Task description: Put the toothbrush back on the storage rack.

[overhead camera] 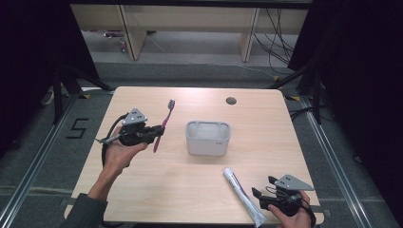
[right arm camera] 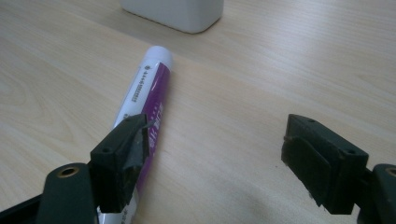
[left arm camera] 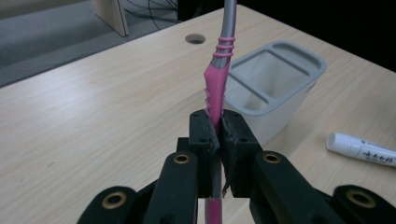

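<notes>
A person sits at a light wooden table (overhead camera: 142,190) holding a gripper in each hand. The left gripper (overhead camera: 157,131), raised over the left side of the table, is clamped on the pink handle of a toothbrush (overhead camera: 164,124); the brush stands nearly upright, bristles toward the far edge, lifted clear of the table. In the left gripper view the jaws pinch the handle low down, with the grey neck rising above them, a hold that likely suits lowering it handle-first into a slot. A white holder (overhead camera: 207,138) with open compartments stands at the table's centre, just right of the brush and apart from it, the probable place for it. At the near right, the right gripper (overhead camera: 262,196) rests low with its jaws spread wide, holding nothing. A white and purple toothpaste tube (overhead camera: 242,194) lies flat beside it, its cap end pointing toward the holder; the gripper's left jaw sits at the tube's edge, though contact cannot be told
</notes>
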Demonstrator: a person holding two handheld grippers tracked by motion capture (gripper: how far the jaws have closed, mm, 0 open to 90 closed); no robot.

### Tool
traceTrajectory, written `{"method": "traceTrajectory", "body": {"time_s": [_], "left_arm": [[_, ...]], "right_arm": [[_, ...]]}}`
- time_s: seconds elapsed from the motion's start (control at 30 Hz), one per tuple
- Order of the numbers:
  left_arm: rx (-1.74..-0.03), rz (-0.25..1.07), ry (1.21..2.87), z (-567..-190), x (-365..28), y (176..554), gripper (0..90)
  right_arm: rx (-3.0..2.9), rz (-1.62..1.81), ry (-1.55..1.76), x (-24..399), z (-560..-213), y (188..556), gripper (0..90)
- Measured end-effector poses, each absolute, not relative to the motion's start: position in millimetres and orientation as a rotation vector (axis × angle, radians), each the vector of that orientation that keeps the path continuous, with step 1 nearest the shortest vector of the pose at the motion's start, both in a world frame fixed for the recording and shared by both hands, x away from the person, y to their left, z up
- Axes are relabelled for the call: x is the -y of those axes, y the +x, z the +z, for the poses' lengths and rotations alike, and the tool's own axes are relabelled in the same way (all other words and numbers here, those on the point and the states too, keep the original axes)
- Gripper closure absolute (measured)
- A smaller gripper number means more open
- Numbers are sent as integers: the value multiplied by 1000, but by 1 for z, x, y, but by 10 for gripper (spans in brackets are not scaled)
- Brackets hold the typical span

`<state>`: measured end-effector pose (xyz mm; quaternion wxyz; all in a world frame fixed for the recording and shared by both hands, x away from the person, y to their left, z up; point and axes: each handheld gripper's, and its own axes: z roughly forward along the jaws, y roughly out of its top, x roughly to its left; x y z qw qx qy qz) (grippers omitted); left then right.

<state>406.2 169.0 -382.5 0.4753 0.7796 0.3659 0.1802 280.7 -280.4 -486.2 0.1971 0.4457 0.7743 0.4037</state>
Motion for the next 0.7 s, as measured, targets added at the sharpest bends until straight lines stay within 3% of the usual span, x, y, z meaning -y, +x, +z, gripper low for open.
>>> {"method": "traceTrajectory", "body": {"time_s": [0.7], "left_arm": [[-844,428,1805,-369,-128,421,829]], "right_arm": [[-2170,1134,1301,279,-485,278,236]]}}
